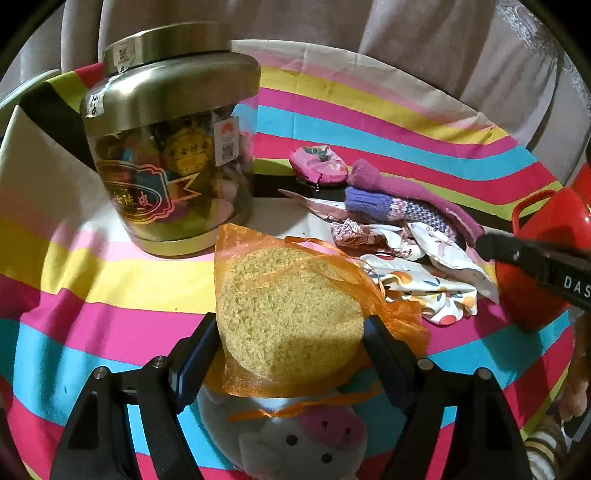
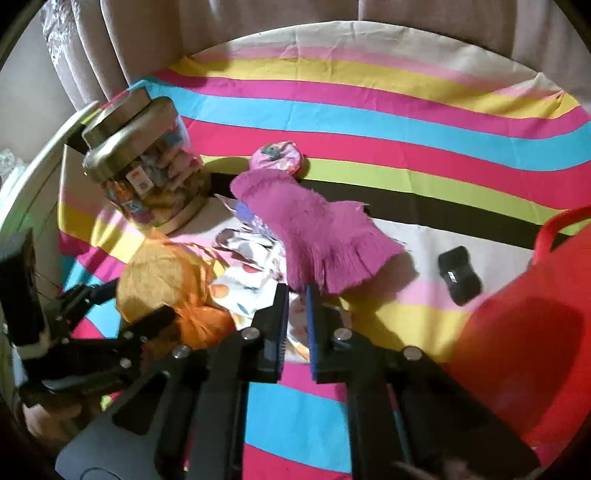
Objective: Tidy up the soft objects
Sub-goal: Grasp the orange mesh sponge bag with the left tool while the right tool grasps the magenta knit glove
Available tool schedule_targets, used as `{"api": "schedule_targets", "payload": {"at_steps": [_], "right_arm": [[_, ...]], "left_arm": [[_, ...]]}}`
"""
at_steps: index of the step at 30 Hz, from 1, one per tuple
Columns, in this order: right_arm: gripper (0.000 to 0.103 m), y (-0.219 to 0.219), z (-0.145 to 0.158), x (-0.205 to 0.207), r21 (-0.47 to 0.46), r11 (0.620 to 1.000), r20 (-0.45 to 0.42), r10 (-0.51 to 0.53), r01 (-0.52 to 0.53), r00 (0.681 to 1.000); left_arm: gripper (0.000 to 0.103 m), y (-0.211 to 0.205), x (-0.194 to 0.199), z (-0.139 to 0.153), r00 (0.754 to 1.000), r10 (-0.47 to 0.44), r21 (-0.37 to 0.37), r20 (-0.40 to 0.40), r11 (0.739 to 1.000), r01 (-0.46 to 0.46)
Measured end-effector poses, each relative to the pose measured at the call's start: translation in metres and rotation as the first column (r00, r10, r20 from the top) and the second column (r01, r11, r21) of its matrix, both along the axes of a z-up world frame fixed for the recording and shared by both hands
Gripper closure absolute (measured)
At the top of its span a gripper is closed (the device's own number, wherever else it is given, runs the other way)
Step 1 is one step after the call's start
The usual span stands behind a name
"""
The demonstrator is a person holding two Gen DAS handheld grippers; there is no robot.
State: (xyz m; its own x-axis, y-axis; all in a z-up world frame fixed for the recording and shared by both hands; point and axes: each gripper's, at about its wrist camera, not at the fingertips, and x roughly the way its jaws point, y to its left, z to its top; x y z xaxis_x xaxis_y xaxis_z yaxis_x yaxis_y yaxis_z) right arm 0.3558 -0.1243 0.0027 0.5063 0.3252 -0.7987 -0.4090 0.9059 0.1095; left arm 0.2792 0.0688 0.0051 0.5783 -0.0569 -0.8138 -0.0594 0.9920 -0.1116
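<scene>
Left wrist view: striped cloth [image 1: 332, 122] in pink, yellow, blue, green, black and cream covers the whole work surface; pale pleated curtains [image 1: 406, 26] hang behind it at 12 o'clock.

Counted items — one jar, one sponge in a net bag, one plush toy, one small pouch, one red bucket, one small black object, and a heap of soft fabrics in which a magenta knit piece, a blue-and-white knit piece and several printed cloths can be told apart.

Containers: the clear jar [image 1: 173, 162], at 10 o'clock, has a metal lid [image 1: 170, 48] on it and holds mixed wrapped items, not identifiable. The orange mesh bag [image 1: 258, 258] encloses a yellow sponge [image 1: 291, 310]. The red bucket [image 2: 532, 317], at 3 o'clock, shows no visible contents.

Left gripper [image 1: 291, 332]: fingers spread to medium width, one on each side of the bagged sponge, gripping it; beneath it at 6 o'clock lies a grey-and-pink plush toy [image 1: 295, 443].

Right gripper [image 2: 295, 299]: fingers narrow, with a slim gap between them, the tips at the near edge of the fabric heap; whether they pinch the cloth cannot be told.

Fabric heap: magenta knit piece [image 2: 314, 229] at centre, printed cloths [image 1: 421, 280] beside it, floral pouch [image 1: 317, 164] just beyond. The black object [image 2: 460, 275] lies apart, between heap and bucket.
</scene>
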Motion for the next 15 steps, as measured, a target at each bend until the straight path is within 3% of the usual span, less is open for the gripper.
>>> {"api": "schedule_targets", "payload": {"at_steps": [2, 4, 5, 6, 10, 14, 15], "right_arm": [[0.088, 0.006, 0.008, 0.0, -0.053, 0.999, 0.056, -0.007, 0.01, 0.998], [0.056, 0.011, 0.013, 0.007, -0.075, 0.997, 0.055, 0.0, 0.005, 0.999], [0.021, 0.015, 0.015, 0.014, -0.056, 0.998, 0.051, 0.01, -0.007, 0.999], [0.007, 0.015, 0.017, 0.019, -0.022, 1.0, 0.058, 0.011, -0.01, 0.998], [0.007, 0.02, 0.004, 0.063, 0.058, 0.998, -0.04, -0.033, 0.035, 0.999], [0.007, 0.037, -0.021, 0.097, 0.032, 0.999, -0.121, 0.009, -0.005, 0.993], [0.012, 0.04, -0.027, 0.103, 0.036, 0.999, -0.139, 0.018, -0.013, 0.99]], "left_arm": [[0.024, 0.0, -0.001, 0.0, 1.0, -0.002, -0.004, 0.0, 1.0, 0.002], [0.024, -0.001, 0.001, -0.002, 1.0, -0.002, -0.004, -0.001, 1.0, 0.002], [0.024, -0.001, 0.004, -0.004, 1.0, -0.003, -0.005, -0.003, 1.0, 0.003], [0.024, -0.001, 0.005, -0.004, 1.0, -0.002, -0.006, -0.004, 1.0, 0.002], [0.024, 0.0, 0.007, -0.006, 1.0, -0.004, -0.004, -0.003, 1.0, 0.004], [0.024, 0.002, 0.01, -0.008, 1.0, -0.002, -0.009, -0.004, 1.0, 0.002], [0.024, 0.001, 0.009, -0.008, 1.0, -0.003, -0.008, -0.004, 1.0, 0.003]]}}
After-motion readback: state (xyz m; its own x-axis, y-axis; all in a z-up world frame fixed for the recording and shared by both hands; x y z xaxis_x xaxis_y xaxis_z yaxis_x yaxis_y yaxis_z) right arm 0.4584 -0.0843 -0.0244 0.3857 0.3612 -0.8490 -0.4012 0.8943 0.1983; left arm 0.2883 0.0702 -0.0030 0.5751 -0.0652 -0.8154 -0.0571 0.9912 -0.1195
